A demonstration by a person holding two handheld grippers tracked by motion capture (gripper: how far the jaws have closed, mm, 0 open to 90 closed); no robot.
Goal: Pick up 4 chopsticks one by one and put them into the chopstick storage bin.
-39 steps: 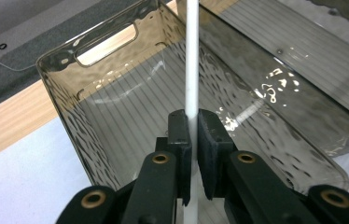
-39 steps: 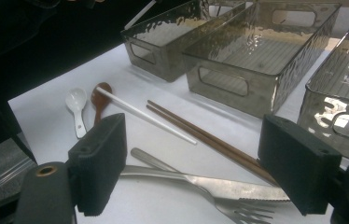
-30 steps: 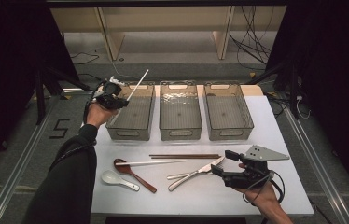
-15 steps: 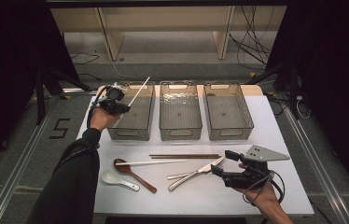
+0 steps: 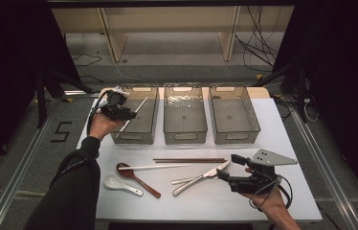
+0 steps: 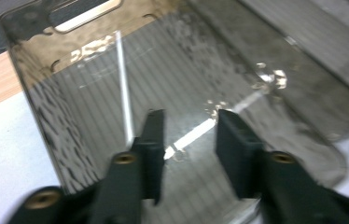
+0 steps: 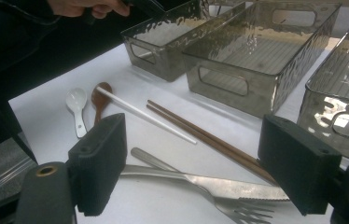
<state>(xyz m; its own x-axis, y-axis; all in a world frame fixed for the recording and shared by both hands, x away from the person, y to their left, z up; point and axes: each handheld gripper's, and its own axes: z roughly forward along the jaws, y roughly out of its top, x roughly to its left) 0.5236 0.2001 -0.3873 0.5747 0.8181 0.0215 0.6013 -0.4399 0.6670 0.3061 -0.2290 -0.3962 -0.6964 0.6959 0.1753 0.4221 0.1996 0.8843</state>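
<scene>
My left gripper (image 5: 123,113) hangs open over the left clear bin (image 5: 132,137). A white chopstick (image 5: 137,110) lies slanted inside that bin; in the left gripper view the chopstick (image 6: 238,106) runs loose between the spread jaws of that gripper (image 6: 189,126), over the bin floor (image 6: 93,93). My right gripper (image 5: 229,167) is open low over the table's front right, its jaws either side of a knife (image 7: 219,184) and a fork (image 7: 240,211). In the right gripper view this gripper (image 7: 196,156) holds nothing.
On the white table (image 5: 282,143) lie a pair of brown chopsticks (image 5: 189,160), another white chopstick (image 5: 160,167), a brown spoon (image 5: 136,178) and a white spoon (image 5: 118,184). The middle bin (image 5: 184,136) and right bin (image 5: 237,136) stand alongside.
The left gripper has come down from above the left bin with the white chopstick and let it go; the chopstick now lies in the bin. The right gripper has stayed put.
</scene>
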